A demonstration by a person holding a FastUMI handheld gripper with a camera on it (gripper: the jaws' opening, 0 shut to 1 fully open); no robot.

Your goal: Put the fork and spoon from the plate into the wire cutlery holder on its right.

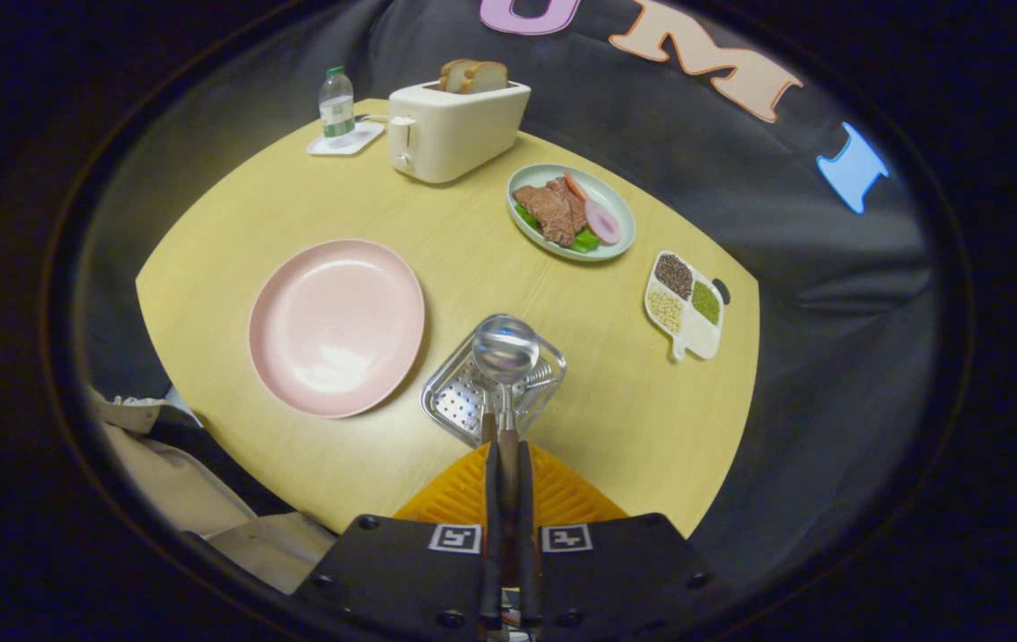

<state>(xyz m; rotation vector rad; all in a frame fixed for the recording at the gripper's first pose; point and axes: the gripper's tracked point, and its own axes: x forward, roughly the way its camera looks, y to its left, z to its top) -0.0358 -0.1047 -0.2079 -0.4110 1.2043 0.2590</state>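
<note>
- Presently, the spoon point(505, 349) is held by its handle between the fingers of the gripper point(508, 450), which are closed tight on it; its bowl stands up just ahead of the fingertips, directly above the wire cutlery holder point(459, 397).
- Handling judgement: the spoon appears to be polished metal, so stiff, light and slippery. A pinch on the narrow handle is the right hold, but the bowl could swing or slide if the clamp loosens early.
- Whether the handle end is already inside the holder cannot be told; the fingers hide it.
- The fork cannot be made out clearly; a second handle may lie in the holder beside the spoon, but this is uncertain.
- The holder is an open metal basket with a perforated base, likely light and liable to shift if knocked.
- Just left of the holder sits the pink plate point(336, 326), with nothing on it.
- All rest on the wooden table point(437, 245).
- Well beyond stand a toaster point(447, 131) with bread, a dish of food point(571, 212), a divided grain tray point(684, 305) and a small bottle point(336, 103).
</note>
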